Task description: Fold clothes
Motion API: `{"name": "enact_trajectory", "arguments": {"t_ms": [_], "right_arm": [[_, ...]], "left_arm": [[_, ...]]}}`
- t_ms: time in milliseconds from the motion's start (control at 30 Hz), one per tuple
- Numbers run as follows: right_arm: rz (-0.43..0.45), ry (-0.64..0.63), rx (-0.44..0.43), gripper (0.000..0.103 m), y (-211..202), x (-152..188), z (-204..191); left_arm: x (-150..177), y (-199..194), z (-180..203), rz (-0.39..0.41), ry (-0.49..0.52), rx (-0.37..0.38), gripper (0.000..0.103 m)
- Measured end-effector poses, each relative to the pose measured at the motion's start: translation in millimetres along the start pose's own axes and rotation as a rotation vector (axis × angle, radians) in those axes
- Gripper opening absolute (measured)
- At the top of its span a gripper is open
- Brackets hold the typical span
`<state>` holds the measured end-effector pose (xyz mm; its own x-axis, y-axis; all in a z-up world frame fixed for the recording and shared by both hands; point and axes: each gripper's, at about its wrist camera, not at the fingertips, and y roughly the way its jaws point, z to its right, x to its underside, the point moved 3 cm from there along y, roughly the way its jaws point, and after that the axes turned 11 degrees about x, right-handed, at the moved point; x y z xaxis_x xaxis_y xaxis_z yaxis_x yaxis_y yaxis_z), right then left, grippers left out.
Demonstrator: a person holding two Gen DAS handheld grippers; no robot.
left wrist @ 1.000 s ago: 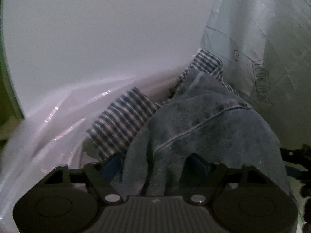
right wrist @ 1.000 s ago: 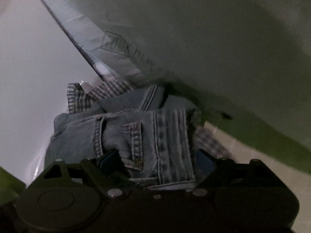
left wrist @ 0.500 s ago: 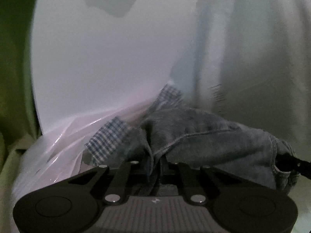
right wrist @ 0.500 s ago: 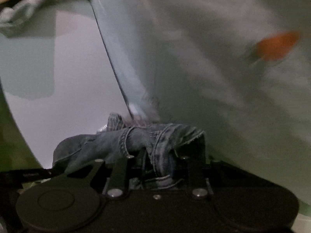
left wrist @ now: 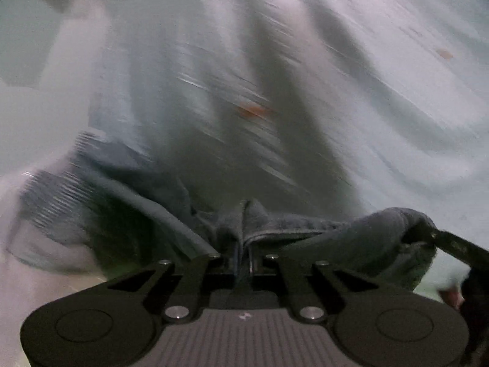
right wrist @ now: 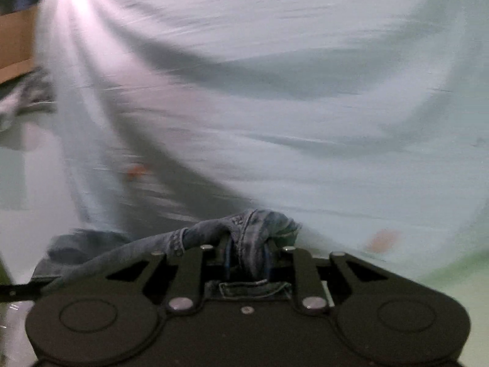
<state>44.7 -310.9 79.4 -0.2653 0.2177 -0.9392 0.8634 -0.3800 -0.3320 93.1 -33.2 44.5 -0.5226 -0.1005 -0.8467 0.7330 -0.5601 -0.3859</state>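
Fingers [right wrist: 265, 255] pinching jeans [right wrist: 253, 229], both grippers

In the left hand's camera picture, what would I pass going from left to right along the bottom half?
Checked cloth → left gripper, pinching the denim garment → the other gripper's black finger at the denim's right end.
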Motion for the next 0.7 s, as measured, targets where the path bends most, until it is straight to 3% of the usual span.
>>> {"name": "enact_trajectory", "arguments": {"t_ms": [167,300,367,467,567,633,700], "right_arm": [[-0.131,0.126,0.33,0.021,-29,48,147],[-0.252,0.201,0.449,0.021,-48,91,227],[-0.291,0.237,0.454,0.022,-51,102,237],[-0.347,0.281,0.44,0.026,-53,114,240],[-0.371,0.31,0.442,0.037,-63,115,242],[-0.361,0.332,0.437,0.046,-66,110,240],[-0.346,0.364,0.426,0.058,-70,107,239]], "left_arm": [[70,28,68,-0.178,0.005,0.095,0.0],[99,44,81,-0.272,-0.036,0.074,0.001],[102,46,79,-0.273,-0.068,0.048,0.002],[105,44,77,-0.261,-0.096,-0.003,0.02],[103,46,73,-0.262,-0.127,-0.053,0.025],[101,50,66,-0.261,-0.137,-0.077,0.034],[100,53,59,-0.258,-0.134,-0.11,0.05]]}}
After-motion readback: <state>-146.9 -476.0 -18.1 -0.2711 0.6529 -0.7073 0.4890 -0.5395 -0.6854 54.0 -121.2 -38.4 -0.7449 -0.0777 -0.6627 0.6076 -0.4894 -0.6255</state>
